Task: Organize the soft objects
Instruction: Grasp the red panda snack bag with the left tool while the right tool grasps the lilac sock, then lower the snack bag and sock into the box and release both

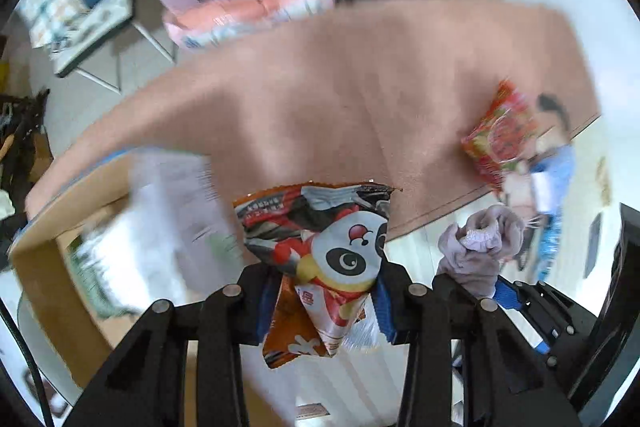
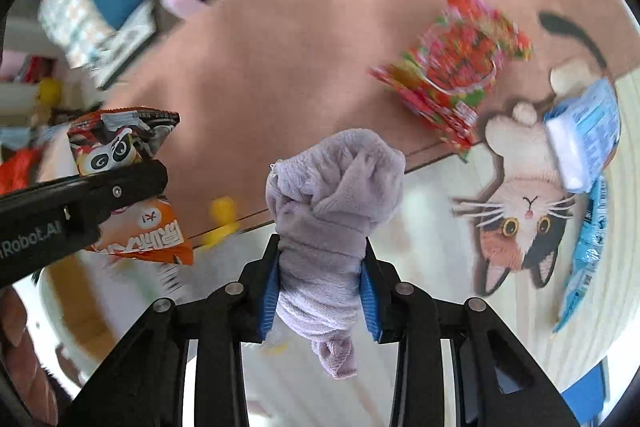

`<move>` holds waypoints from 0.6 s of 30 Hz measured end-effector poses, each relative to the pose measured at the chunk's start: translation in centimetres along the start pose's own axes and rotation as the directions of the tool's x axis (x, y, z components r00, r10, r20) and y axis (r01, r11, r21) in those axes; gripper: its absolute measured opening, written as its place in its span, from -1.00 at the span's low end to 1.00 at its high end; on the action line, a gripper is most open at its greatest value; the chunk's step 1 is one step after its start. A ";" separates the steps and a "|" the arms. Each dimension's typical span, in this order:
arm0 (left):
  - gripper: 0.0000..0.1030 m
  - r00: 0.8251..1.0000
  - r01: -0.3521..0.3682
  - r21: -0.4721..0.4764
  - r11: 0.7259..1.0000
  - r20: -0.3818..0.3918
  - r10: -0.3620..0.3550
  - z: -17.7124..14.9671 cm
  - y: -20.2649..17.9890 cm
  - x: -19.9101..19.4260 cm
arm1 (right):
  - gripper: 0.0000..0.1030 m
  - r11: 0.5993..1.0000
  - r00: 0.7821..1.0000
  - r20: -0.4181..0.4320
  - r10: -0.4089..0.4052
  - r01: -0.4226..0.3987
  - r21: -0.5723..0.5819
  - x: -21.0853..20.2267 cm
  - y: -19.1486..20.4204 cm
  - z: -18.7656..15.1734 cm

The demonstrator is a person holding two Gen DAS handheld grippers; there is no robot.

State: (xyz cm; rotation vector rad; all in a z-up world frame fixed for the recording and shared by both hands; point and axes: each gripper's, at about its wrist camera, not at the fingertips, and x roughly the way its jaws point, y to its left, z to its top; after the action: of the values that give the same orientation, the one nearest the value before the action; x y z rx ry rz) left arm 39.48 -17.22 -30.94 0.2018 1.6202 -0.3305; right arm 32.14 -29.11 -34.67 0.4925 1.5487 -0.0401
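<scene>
My left gripper (image 1: 324, 303) is shut on an orange and red panda snack bag (image 1: 320, 247), held in the air above a cardboard box (image 1: 52, 247). The same bag (image 2: 120, 147) and left gripper (image 2: 132, 183) show at the left of the right wrist view. My right gripper (image 2: 320, 291) is shut on a rolled lilac fleece cloth (image 2: 332, 195), held above the floor near the rug's edge; the cloth also shows in the left wrist view (image 1: 480, 247). A red snack bag (image 2: 452, 75) lies on the pink rug (image 2: 280, 47).
A cat-shaped mat (image 2: 524, 195) lies on the floor with blue packets (image 2: 584, 131) on and beside it. A white bag (image 1: 160, 219) lies in the box. Pink packs (image 1: 248, 11) and other clutter lie beyond the rug. A yellow toy (image 2: 222, 219) is blurred.
</scene>
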 end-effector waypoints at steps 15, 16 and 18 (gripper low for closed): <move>-0.27 0.992 0.115 -0.394 0.912 0.087 -0.088 -14.4 22.2 -4.6 | -0.29 0.928 0.996 -0.066 0.052 -0.072 -0.366 0.4 21.0 -7.7; -0.27 0.991 0.133 -0.416 0.900 0.066 -0.116 -14.6 23.3 -3.3 | -0.29 0.923 0.996 -0.078 0.038 -0.065 -0.379 1.6 21.8 -8.1; -0.27 0.987 0.156 -0.451 0.879 0.031 -0.160 -14.7 24.1 -0.6 | -0.29 0.918 0.995 -0.104 0.010 -0.050 -0.394 4.1 23.1 -8.6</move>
State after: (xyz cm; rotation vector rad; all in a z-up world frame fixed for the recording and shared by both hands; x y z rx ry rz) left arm 33.52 10.35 -31.81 -0.2891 1.6786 -0.0668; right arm 31.84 -4.30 -31.71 0.1967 1.5947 0.3230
